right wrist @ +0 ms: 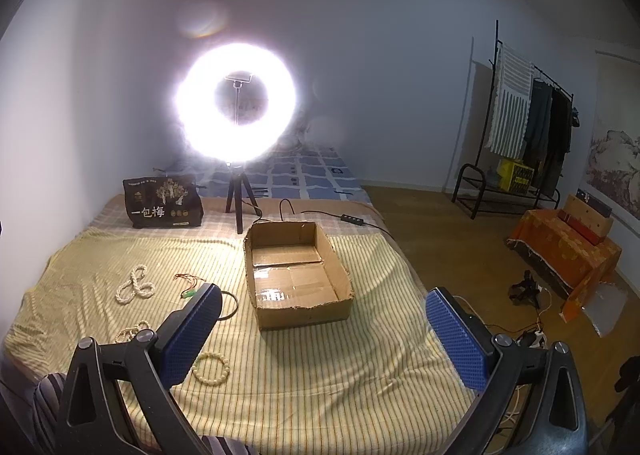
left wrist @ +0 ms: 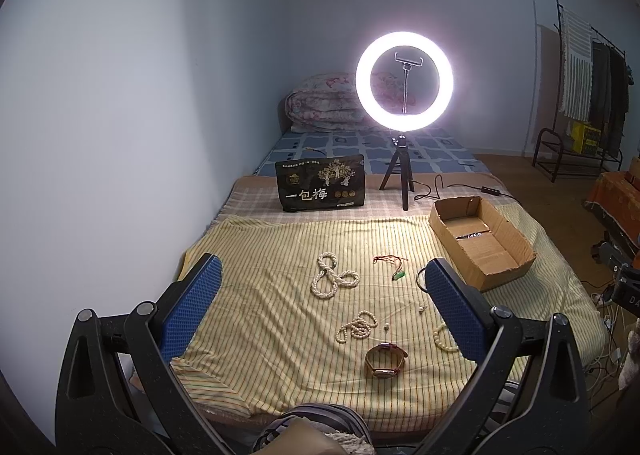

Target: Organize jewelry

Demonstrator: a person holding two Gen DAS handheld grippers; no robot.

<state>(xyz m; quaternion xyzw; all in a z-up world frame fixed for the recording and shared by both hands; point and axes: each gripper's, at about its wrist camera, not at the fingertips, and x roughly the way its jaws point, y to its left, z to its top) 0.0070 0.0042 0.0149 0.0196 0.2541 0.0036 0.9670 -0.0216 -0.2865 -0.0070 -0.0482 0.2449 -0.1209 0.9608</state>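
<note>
Both grippers, left [left wrist: 320,295] and right [right wrist: 324,319], are hovering wide; we are finding the box [right wrist: 340,267] empty, necklaces [left wrist: 334,281] lying beside it.

1. The left tongs [left wrist: 320,283] were spread wide, with nothing between the blue pads [left wrist: 192,307].
2. They hung above the near edge of the bed [left wrist: 248,335], pointing along it and tilted slightly down.
3. The right tongs [right wrist: 322,313] were likewise spread wide and held nothing; their blue pads [right wrist: 456,339] were well apart.
4. They hung above the bed's near right part, the right finger out past the bed's right edge.
</note>
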